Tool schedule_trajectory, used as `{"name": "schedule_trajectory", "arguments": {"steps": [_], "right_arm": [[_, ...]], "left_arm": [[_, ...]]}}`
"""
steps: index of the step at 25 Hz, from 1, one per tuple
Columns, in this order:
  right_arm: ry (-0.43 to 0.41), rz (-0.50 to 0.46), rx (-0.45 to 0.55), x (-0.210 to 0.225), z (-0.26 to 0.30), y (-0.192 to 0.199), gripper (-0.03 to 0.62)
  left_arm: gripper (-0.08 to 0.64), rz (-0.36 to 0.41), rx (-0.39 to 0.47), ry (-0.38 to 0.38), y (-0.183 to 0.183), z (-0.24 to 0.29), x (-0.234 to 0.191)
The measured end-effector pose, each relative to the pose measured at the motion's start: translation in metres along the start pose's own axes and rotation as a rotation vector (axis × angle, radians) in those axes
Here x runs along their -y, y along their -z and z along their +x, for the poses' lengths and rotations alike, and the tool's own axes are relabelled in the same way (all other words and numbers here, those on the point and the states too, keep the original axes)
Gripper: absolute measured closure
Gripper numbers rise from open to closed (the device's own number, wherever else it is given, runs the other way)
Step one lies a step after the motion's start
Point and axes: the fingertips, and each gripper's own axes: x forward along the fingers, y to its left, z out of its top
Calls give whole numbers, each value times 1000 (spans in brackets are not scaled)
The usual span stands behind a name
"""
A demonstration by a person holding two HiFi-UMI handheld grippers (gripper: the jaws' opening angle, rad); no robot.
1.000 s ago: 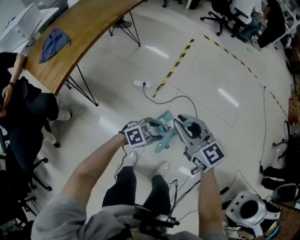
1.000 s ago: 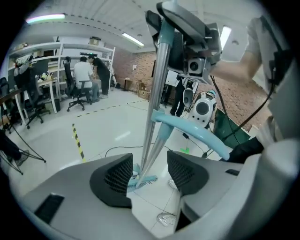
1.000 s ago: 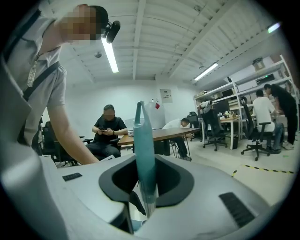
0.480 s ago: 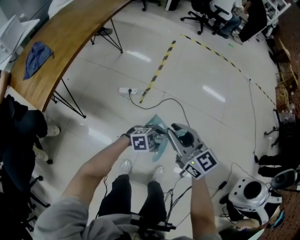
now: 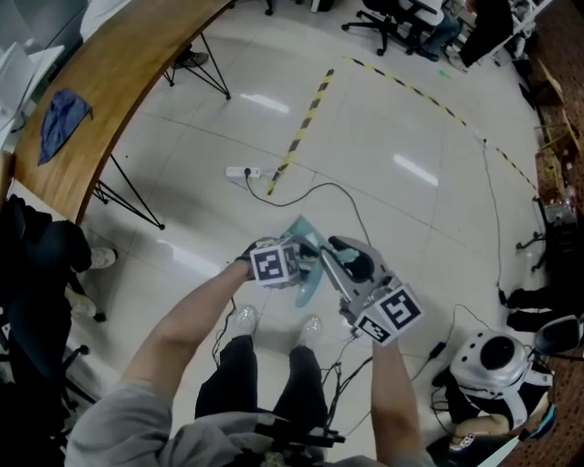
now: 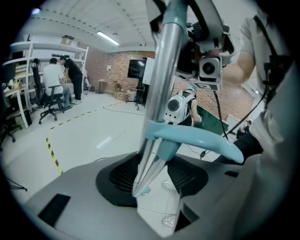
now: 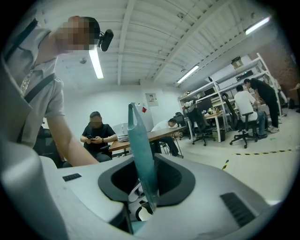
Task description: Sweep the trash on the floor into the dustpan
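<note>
In the head view my two grippers meet in front of my knees over the pale floor. A teal dustpan (image 5: 307, 258) hangs between them. My left gripper (image 5: 299, 264) is shut on a silver metal pole (image 6: 161, 79) that carries a curved light-blue fitting (image 6: 199, 139). The pole's flattened end sits between the jaws of the left gripper (image 6: 151, 190). My right gripper (image 5: 326, 253) holds a thin teal panel (image 7: 140, 154) of the dustpan upright. That panel stands edge-on between the jaws of the right gripper (image 7: 147, 199). No trash shows on the floor.
A curved wooden table (image 5: 128, 73) on black legs runs along the upper left. A white power strip (image 5: 239, 171) with its cable and yellow-black tape (image 5: 301, 128) lie ahead. A white round device (image 5: 493, 360) sits at the right. Seated people and office chairs (image 5: 392, 23) ring the room.
The two grippers have drawn slightly closer together, and the left one has rolled a little. The teal dustpan stays between them, and both grips look unchanged.
</note>
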Motion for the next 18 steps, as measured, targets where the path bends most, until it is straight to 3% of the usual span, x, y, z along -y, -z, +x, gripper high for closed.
{"name": "schedule_trajectory", "arguments": {"steps": [3, 10, 12, 15, 18], "right_arm": [[1, -7, -4, 1, -3, 1, 506], [39, -30, -12, 6, 1, 4, 500], [61, -21, -22, 9, 1, 4, 416], [108, 6, -46, 12, -12, 3, 342], [153, 28, -67, 2, -34, -3, 342]], "left_arm": [[350, -65, 5, -7, 3, 1, -5], [350, -114, 12, -35, 11, -1, -3], [350, -137, 8, -48, 14, -12, -5], [350, -178, 9, -119, 17, -38, -13], [351, -244, 44, -226, 11, -81, -20]]}}
